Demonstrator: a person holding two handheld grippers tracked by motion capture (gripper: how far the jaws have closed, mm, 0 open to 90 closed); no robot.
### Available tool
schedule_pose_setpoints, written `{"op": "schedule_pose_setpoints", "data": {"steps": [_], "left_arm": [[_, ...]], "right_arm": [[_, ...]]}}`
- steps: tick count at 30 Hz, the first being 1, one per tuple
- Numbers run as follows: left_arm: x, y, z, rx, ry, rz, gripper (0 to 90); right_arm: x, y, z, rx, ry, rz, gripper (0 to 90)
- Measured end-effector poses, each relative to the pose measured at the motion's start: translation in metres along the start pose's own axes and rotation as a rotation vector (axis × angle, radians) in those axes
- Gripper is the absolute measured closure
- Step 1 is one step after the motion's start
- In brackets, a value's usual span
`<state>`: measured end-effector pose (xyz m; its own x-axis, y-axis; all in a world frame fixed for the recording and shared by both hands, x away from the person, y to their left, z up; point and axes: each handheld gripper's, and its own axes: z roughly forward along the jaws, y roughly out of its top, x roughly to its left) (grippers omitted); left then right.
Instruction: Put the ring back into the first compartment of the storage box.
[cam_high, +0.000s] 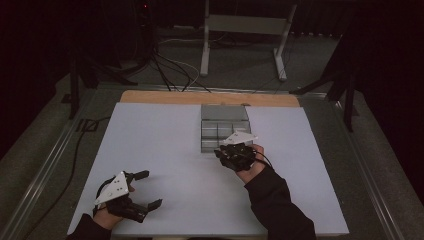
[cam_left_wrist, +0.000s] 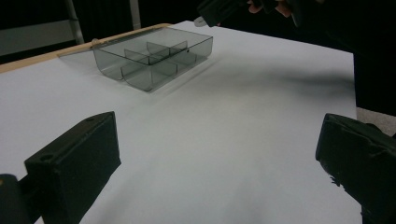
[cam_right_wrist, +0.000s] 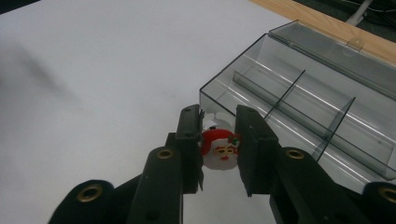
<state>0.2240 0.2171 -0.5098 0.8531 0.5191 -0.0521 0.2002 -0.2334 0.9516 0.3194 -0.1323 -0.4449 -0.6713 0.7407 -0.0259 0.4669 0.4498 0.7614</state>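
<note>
Black right tongs (cam_right_wrist: 219, 149) clamp a small Santa figure (cam_right_wrist: 219, 150) at centre frame, just beside the clear divided box (cam_right_wrist: 303, 107) toward the upper right. Left tongs (cam_high: 145, 190), lower left in the high view, gape wide above the white surface (cam_high: 165, 150).

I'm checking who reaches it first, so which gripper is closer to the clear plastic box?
Right. The right gripper sits at the near edge of the clear plastic box, holding a small Santa figure. The left gripper is open at the table's near left corner.
</note>
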Motion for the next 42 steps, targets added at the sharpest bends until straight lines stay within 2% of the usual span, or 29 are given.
{"op": "schedule_pose_setpoints", "data": {"steps": [17, 20, 27, 34, 42], "left_arm": [[-0.001, 0.000, 0.000, 0.004, -0.003, 0.002, 0.5], [-0.001, 0.000, 0.000, 0.004, -0.002, 0.004, 0.5], [-0.001, 0.000, 0.001, 0.006, -0.007, 0.005, 0.5], [-0.001, 0.000, 0.000, 0.004, -0.006, 0.003, 0.5], [-0.001, 0.000, 0.000, 0.001, -0.010, 0.002, 0.5]], "right_arm": [[-0.021, 0.021, 0.016, -0.001, -0.029, 0.037, 71.7], [-0.026, 0.026, 0.023, 0.006, -0.037, 0.038, 71.7], [-0.035, 0.032, 0.031, 0.007, -0.040, 0.066, 71.7], [-0.038, 0.036, 0.042, 0.015, -0.037, 0.081, 71.7], [-0.040, 0.039, 0.055, 0.030, -0.045, 0.076, 71.6]]}}
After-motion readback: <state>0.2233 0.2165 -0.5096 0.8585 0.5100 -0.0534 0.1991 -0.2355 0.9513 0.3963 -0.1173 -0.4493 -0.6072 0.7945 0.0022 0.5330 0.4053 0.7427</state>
